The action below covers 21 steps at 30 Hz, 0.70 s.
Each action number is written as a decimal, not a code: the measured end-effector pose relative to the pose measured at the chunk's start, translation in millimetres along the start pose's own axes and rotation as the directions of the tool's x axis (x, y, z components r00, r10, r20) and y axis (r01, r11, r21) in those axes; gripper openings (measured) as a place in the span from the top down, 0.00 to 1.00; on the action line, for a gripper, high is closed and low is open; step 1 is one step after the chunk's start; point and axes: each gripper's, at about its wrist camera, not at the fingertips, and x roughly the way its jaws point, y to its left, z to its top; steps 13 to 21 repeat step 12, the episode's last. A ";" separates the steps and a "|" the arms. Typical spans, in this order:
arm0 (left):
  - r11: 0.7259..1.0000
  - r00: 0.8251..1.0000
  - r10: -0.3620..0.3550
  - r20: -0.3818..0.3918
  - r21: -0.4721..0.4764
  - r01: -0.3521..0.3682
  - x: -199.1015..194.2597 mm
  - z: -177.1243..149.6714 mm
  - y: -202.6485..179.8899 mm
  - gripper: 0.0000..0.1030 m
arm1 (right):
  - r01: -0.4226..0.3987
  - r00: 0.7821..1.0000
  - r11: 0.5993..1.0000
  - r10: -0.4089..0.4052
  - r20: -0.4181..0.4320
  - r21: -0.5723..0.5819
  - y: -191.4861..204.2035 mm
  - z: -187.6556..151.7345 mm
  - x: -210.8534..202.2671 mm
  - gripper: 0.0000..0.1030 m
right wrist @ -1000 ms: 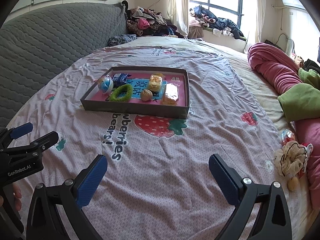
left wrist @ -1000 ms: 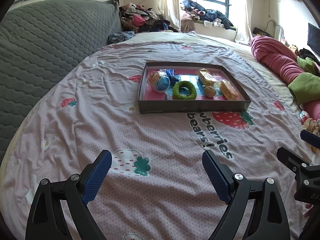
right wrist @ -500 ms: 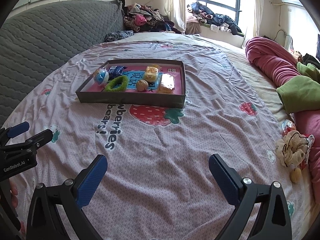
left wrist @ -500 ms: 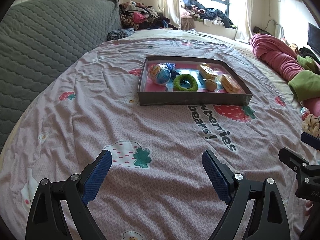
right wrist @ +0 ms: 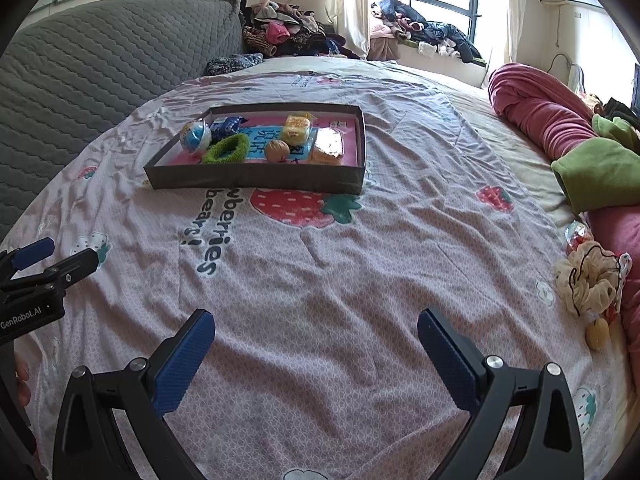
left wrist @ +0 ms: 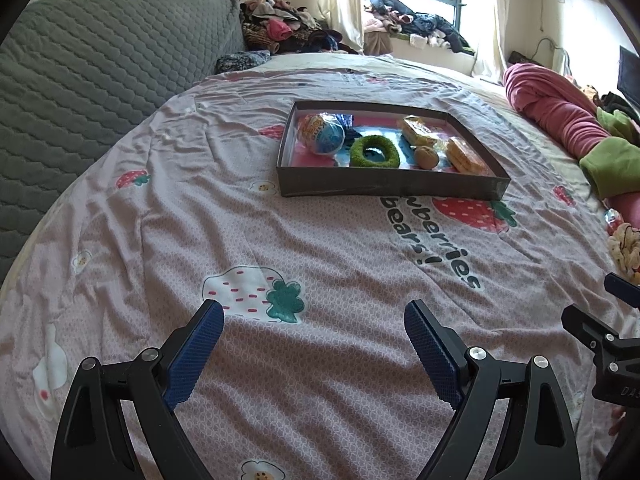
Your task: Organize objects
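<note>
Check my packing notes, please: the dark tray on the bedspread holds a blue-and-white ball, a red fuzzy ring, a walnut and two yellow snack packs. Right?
Not quite: the fuzzy ring is green, not red, as the left wrist view shows. The rest stands: the dark tray on the bedspread holds the blue-and-white ball, the walnut and two yellow snack packs.

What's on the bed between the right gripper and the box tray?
Only bare printed bedsheet lies between the open right gripper and the box tray, seen in the right wrist view: nothing rests there.
</note>
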 end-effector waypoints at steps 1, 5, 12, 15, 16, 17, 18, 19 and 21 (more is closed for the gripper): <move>1.000 1.000 0.002 0.002 0.002 -0.002 0.5 -0.5 -0.3 0.10 | 0.000 1.000 1.000 0.000 -0.002 -0.001 -0.1 -0.7 0.6 0.01; 1.000 1.000 0.003 -0.001 -0.003 -0.003 3.4 -3.2 0.4 0.10 | 0.001 1.000 1.000 -0.001 -0.006 -0.002 0.0 -3.2 2.7 0.01; 1.000 1.000 0.007 -0.007 0.003 -0.007 7.0 -7.3 1.2 0.10 | 0.002 1.000 1.000 -0.002 -0.021 0.004 -1.1 -7.1 8.2 0.01; 1.000 1.000 0.007 -0.007 0.003 -0.007 7.0 -7.3 1.2 0.10 | 0.002 1.000 1.000 -0.002 -0.021 0.004 -1.1 -7.1 8.2 0.01; 1.000 1.000 0.007 -0.007 0.003 -0.007 7.0 -7.3 1.2 0.10 | 0.002 1.000 1.000 -0.002 -0.021 0.004 -1.1 -7.1 8.2 0.01; 1.000 1.000 0.007 -0.007 0.003 -0.007 7.0 -7.3 1.2 0.10 | 0.002 1.000 1.000 -0.002 -0.021 0.004 -1.1 -7.1 8.2 0.01; 1.000 1.000 0.007 -0.007 0.003 -0.007 7.0 -7.3 1.2 0.10 | 0.002 1.000 1.000 -0.002 -0.021 0.004 -1.1 -7.1 8.2 0.01; 1.000 1.000 0.007 -0.007 0.003 -0.007 7.0 -7.3 1.2 0.10 | 0.002 1.000 1.000 -0.002 -0.021 0.004 -1.1 -7.1 8.2 0.01; 1.000 1.000 0.007 -0.007 0.003 -0.007 7.0 -7.3 1.2 0.10 | 0.002 1.000 1.000 -0.002 -0.021 0.004 -1.1 -7.1 8.2 0.01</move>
